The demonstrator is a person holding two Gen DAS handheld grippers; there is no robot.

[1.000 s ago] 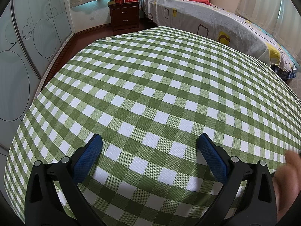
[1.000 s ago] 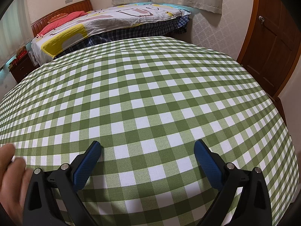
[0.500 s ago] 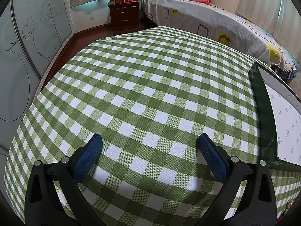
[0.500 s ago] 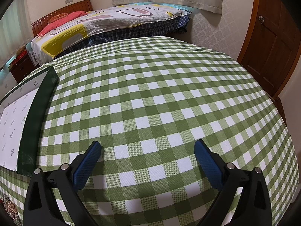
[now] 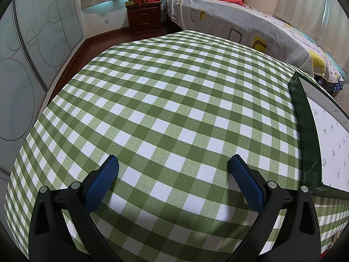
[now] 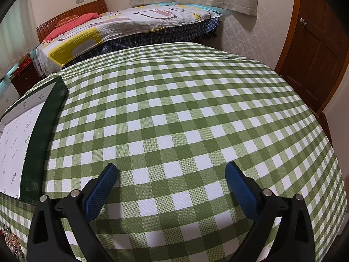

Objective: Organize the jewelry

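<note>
One box (image 5: 305, 135) now lies between my grippers where a second ago a hand reached over bare cloth (image 5: 165, 100), so sorting can start: dark green walls, white printed lining, apparently empty, jewelry (image 6: 9, 240) heaped at the near edge, left gripper (image 5: 173, 180) and right gripper (image 6: 171, 184) wide open, holding nothing.

Low in the frame, the left gripper (image 5: 173, 174) hangs over a green-and-white checked tablecloth (image 5: 165, 100), blue pads spread wide with nothing between. At the right edge lies a dark green box (image 5: 305, 131) with white patterned lining.
</note>
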